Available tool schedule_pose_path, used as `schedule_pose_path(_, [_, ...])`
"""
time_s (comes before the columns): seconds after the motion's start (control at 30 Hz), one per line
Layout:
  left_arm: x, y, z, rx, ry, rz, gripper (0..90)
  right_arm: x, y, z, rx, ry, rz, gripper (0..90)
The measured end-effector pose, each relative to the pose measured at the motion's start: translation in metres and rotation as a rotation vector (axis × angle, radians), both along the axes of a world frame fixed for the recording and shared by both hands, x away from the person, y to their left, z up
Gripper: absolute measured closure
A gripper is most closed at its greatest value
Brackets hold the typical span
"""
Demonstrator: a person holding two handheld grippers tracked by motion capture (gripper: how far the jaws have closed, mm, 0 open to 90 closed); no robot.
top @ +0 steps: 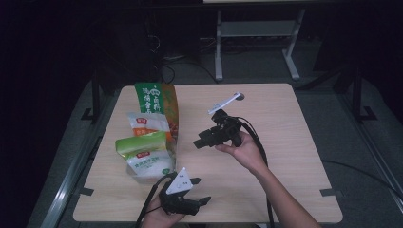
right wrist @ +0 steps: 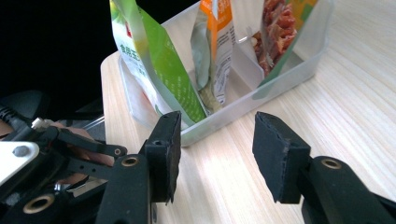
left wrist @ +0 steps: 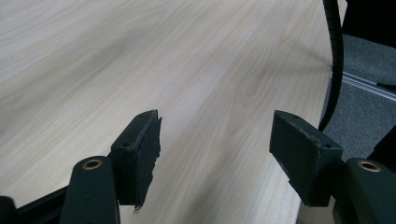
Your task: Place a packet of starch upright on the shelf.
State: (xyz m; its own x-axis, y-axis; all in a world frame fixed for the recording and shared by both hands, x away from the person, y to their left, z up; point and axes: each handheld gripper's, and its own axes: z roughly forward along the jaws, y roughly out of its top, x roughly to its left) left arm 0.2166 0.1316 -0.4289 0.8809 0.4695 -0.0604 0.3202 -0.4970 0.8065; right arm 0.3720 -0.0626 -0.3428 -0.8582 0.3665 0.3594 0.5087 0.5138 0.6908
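High view: the clear bin (top: 142, 179) with upright snack packets (top: 148, 153) is being kept at 9 o'clock on the table (top: 285, 142). The right gripper (top: 203, 141) is being held near centre, aimed at 9 o'clock toward the packets, well apart from them. The left gripper (top: 199, 191) is being held at 6 o'clock.

Left gripper view: jaws are being held apart over bare wood (left wrist: 187, 60), nothing between.

Right gripper view: jaws are being held apart, nothing gripped; the bin (right wrist: 243, 107) is lying at 12 o'clock.

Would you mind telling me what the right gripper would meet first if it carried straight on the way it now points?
Most likely the clear plastic tray: the right gripper has open, empty fingers aimed at its near wall, with bare table between. The green pouch stands just behind that wall. Depth is hard to judge.
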Motion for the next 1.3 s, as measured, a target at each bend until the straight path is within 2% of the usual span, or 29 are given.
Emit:
schedule_pose_path(0.57, [0.002,0.001,0.000,0.003,0.003,0.006,31.9,-0.003,-0.036,-0.004,0.002,0.004,-0.082,44.1])
schedule_pose_path(0.7, [0.003,0.002,0.000,0.001,0.003,0.009,31.7,-0.004,-0.043,-0.008,-0.011,0.015,-0.099,42.4])
schedule_pose_path(1.1, [0.005,0.005,0.002,-0.010,0.002,0.016,31.2,-0.009,-0.068,-0.014,-0.025,0.008,-0.146,39.7])
schedule_pose_path(1.2, [0.005,0.006,0.002,-0.013,0.005,0.020,31.1,-0.011,-0.075,-0.016,-0.049,0.012,-0.156,39.1])
schedule_pose_path(1.3, [0.005,0.007,0.003,-0.009,0.008,0.021,31.1,-0.013,-0.081,-0.019,-0.041,0.014,-0.172,37.9])
